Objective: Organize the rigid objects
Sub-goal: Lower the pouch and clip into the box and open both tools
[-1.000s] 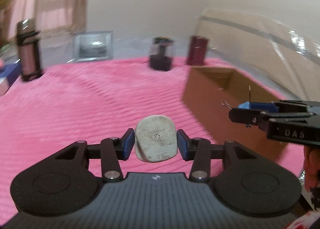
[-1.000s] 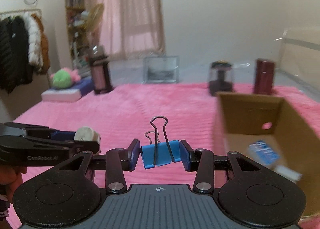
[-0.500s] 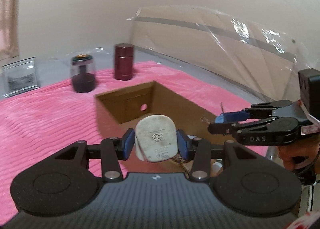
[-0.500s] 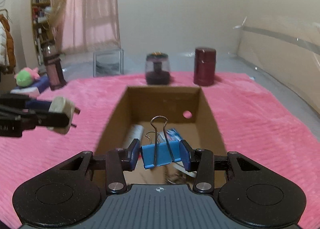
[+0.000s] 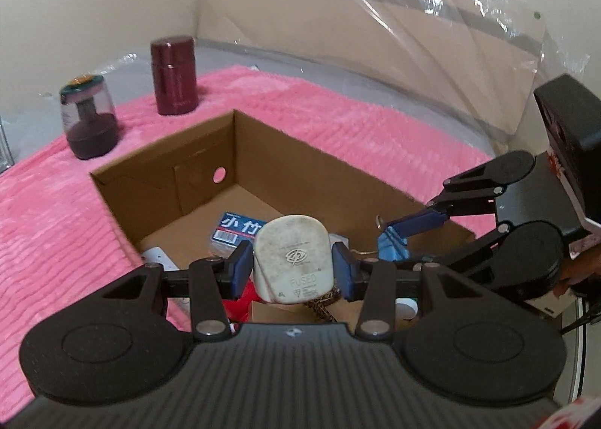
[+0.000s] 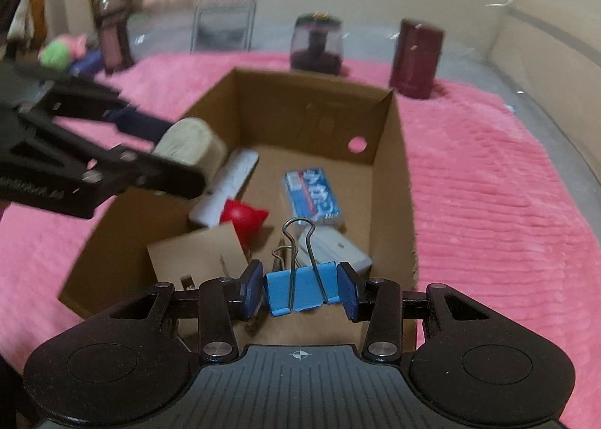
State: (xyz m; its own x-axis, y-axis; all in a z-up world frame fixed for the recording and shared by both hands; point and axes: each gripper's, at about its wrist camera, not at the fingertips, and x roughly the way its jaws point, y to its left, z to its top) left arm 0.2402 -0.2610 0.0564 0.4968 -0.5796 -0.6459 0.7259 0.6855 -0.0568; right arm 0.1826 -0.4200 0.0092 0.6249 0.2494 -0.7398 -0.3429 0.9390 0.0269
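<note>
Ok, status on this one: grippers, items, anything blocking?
Left gripper shut on white plug. Right gripper shut on blue binder clip. Both over cardboard box. Nothing blocking.

The box (image 6: 390,173) is open on top. Its far floor is bare; the near floor is crowded with a red piece (image 6: 244,217), a blue packet (image 6: 311,194) and a card (image 6: 197,260). Both grippers (image 5: 293,271) (image 6: 300,290) hang close together above it.
</note>
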